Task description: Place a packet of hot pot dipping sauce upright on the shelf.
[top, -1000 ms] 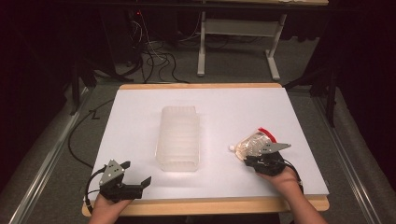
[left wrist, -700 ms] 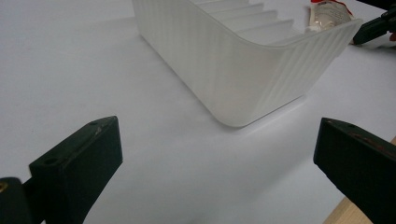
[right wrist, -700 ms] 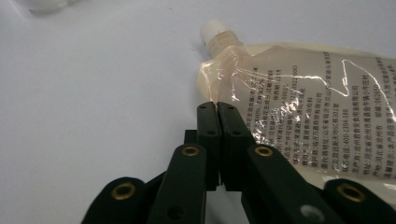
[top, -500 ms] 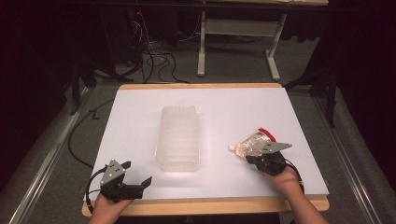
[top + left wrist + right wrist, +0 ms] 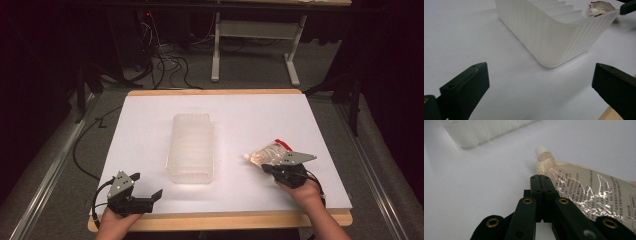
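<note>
A clear ribbed plastic tray [image 5: 192, 147] stands empty in the middle of the white table top [image 5: 150, 125]. To its right lies a clear pouch [image 5: 267, 152] of pale liquid with a white spout and a red corner. My right gripper [image 5: 265, 167] lies at the pouch's near edge. In the right gripper view its jaws [image 5: 540, 178] are pressed together, pinching the pouch [image 5: 594, 192] at its edge just below the spout. My left gripper [image 5: 147, 184] rests at the table's front left, open and empty. Its wide jaws [image 5: 539, 82] face the tray's near end [image 5: 549, 37].
The table's wooden front edge [image 5: 220, 220] runs just before both hands. Beyond the table's far edge are a desk frame [image 5: 255, 50] and loose cables [image 5: 165, 60] on the grey floor. The left gripper view shows the right gripper's tip [image 5: 627, 6] beyond the tray, by the pouch [image 5: 601, 5].
</note>
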